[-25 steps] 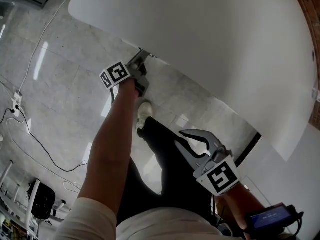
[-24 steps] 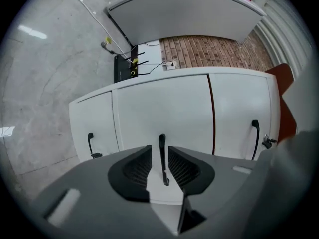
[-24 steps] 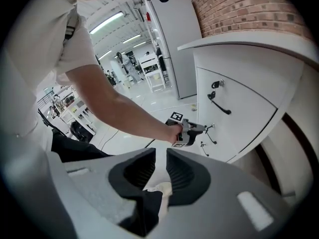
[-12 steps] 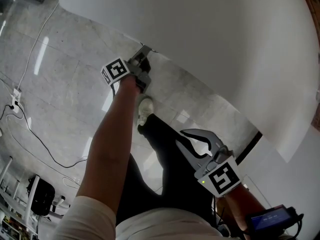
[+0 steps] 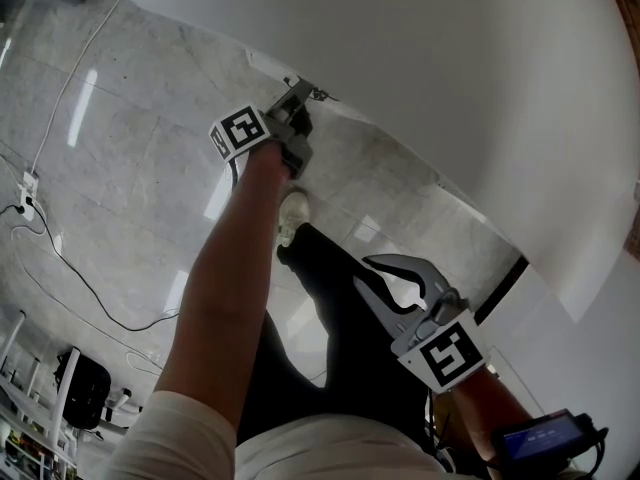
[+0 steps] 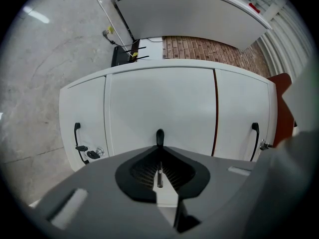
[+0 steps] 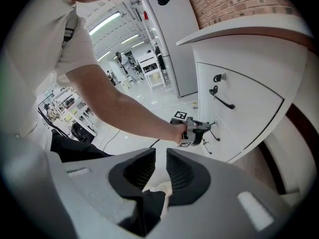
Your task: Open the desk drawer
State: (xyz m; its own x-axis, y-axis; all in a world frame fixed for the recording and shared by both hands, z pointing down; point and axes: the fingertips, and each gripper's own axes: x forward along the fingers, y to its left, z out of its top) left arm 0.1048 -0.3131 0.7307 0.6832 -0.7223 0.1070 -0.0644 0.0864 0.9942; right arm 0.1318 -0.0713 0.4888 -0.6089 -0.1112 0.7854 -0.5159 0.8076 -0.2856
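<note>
Your left tongs (image 6: 159, 158) have just been closing and now pinch the handle (image 6: 159, 136) of the middle drawer (image 6: 159, 103), straight ahead under the counter (image 5: 450, 68), its bar lying along their slot. Your right tongs (image 7: 160, 163) hang open, empty, well apart.

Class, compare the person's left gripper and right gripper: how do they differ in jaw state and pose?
Jaws: the left gripper has just been closing and pinches the slim black drawer handle; the right gripper is open with nothing between its jaws.
Pose: the left gripper reaches about level to the white desk drawer front; the right gripper hangs by the person's legs, tilted downward.
Both are grey with ribbed black pads.
</note>
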